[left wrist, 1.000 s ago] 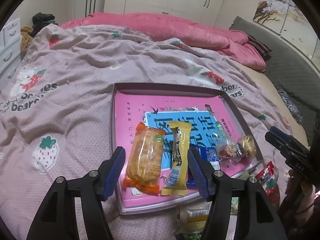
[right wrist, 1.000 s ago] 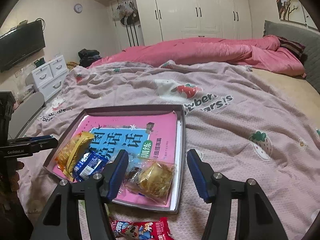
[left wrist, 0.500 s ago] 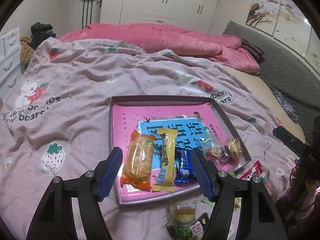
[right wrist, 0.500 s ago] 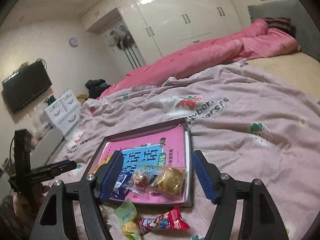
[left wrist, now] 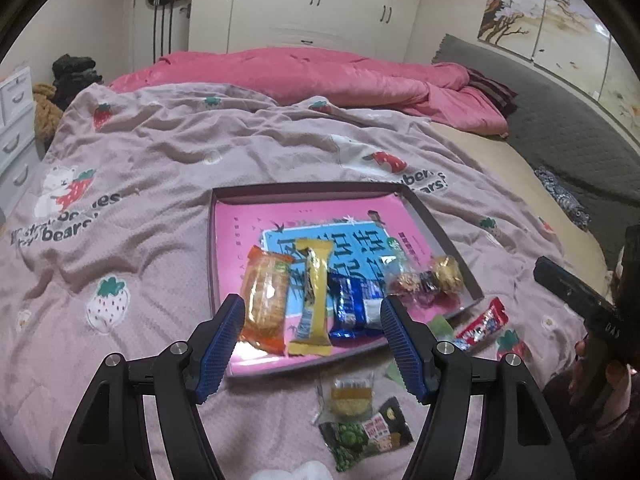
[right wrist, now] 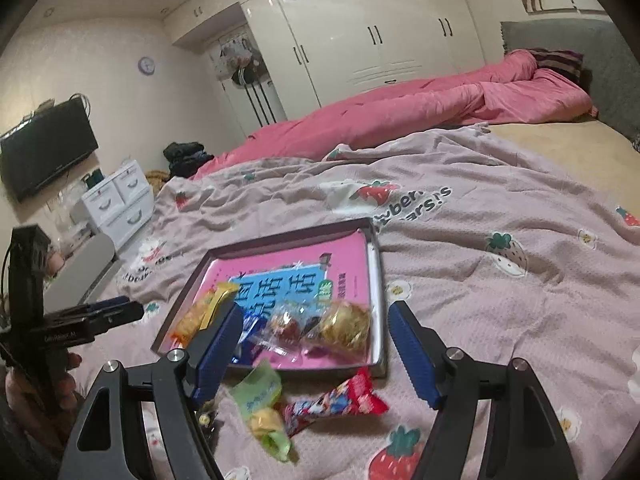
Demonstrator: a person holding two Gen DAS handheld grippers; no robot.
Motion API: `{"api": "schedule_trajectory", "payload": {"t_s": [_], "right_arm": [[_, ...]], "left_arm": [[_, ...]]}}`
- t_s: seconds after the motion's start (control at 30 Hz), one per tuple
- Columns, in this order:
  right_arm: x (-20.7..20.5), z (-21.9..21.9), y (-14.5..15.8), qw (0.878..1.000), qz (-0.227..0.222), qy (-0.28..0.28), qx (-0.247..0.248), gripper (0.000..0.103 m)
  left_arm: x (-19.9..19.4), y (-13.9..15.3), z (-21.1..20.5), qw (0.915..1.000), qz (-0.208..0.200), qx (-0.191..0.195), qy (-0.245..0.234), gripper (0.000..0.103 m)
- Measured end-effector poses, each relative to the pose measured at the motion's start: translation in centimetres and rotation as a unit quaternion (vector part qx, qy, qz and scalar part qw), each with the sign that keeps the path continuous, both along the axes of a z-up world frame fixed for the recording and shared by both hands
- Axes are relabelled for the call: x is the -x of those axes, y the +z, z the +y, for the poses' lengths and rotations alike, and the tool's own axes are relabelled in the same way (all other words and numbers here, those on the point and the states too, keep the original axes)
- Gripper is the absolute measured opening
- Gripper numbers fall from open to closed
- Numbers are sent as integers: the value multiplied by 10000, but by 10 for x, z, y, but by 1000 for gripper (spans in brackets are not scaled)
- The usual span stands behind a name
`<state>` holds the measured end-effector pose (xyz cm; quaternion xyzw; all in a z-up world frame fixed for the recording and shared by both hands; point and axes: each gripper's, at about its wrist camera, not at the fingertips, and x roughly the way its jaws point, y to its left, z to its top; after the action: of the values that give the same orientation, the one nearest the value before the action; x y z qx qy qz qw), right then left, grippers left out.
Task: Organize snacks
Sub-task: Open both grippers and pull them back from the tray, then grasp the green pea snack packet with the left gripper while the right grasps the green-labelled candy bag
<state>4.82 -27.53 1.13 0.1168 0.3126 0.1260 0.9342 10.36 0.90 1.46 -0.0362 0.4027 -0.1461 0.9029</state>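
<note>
A shallow tray [left wrist: 304, 190] lined with a pink book lies on the bedspread. In it sit an orange cracker pack [left wrist: 264, 300], a yellow bar [left wrist: 314, 304], a blue pack [left wrist: 354, 308] and a clear candy bag [left wrist: 428, 280] [right wrist: 328, 326]. Loose on the cover in front of the tray are a red packet [left wrist: 482, 324] [right wrist: 340, 398], a light green packet [right wrist: 260, 400], a small cake pack [left wrist: 352, 394] and a dark green pack [left wrist: 368, 432]. My left gripper [left wrist: 312, 336] hangs open above the tray's near edge, holding nothing. My right gripper [right wrist: 316, 344] is opening its jaws, with nothing gripped.
The bed carries a strawberry-print cover [left wrist: 140, 168] and a pink quilt [left wrist: 320, 76] at the far side. White drawers [right wrist: 116, 204] and a wall TV [right wrist: 48, 148] stand left of the bed. A hand [right wrist: 36, 392] holds the left gripper's handle.
Both grippers have drawn back and up from the tray, bringing loose packets in front of it into view. The right gripper's jaws have widened and its view has tilted.
</note>
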Motion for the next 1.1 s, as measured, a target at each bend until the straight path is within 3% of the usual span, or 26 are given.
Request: {"api": "schedule_trajectory", "payload": {"t_s": [0.67, 1.1], "right_arm": [[33, 25, -4, 9986, 135, 287, 423, 74], [42, 50, -14, 9918, 206, 668, 1074, 74]], "left_arm": [[37, -5, -8, 9991, 229, -140, -335, 72], [48, -33, -27, 9942, 677, -459, -694, 72]]}}
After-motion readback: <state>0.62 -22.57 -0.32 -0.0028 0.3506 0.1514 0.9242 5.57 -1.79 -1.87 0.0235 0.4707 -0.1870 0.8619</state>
